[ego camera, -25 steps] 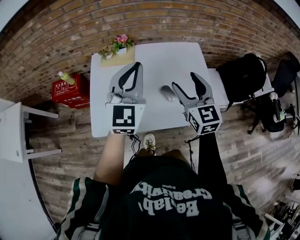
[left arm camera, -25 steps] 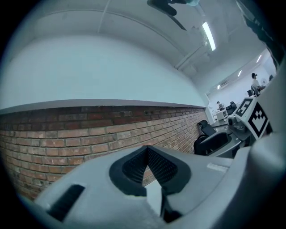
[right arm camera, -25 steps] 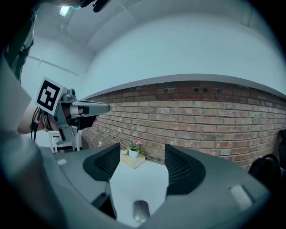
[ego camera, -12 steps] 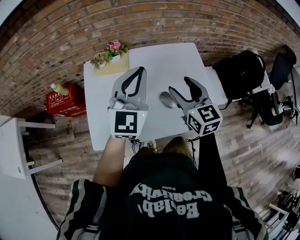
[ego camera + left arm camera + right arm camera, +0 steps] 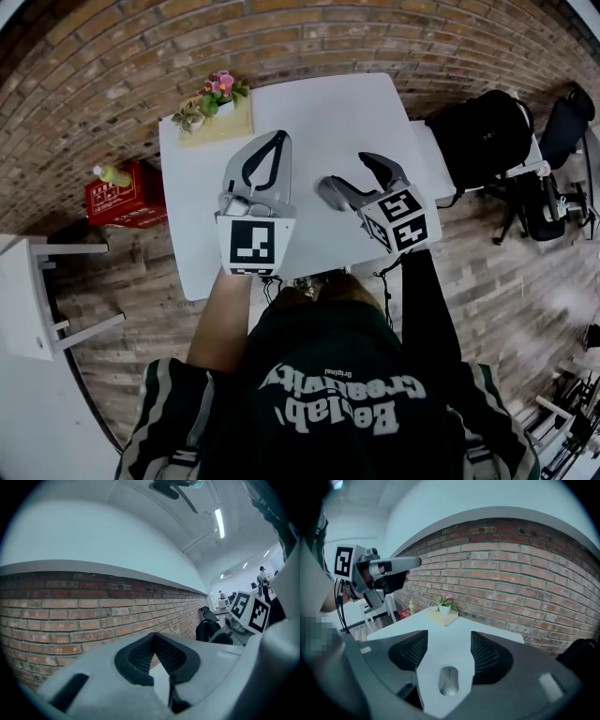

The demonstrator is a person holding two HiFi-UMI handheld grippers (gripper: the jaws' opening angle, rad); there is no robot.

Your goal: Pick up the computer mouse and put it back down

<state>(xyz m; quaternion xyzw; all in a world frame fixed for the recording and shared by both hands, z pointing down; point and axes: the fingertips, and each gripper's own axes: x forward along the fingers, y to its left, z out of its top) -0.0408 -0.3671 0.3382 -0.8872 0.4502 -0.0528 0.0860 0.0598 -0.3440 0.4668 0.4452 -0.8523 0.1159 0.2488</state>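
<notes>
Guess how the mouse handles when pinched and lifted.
Probably rigid and light: the mouse looks like a hard shell. Its smooth, rounded sides may slip under a side pinch. It sits flat on the table, so it is unlikely to roll.

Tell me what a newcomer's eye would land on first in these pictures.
The grey computer mouse on the white table, framed between the open jaws of the right gripper, which have just been closing a little without touching it. Next, the left gripper, shut and empty, held beside the right one, and the pink potted flowers at the table's far left corner against the brick wall.
</notes>
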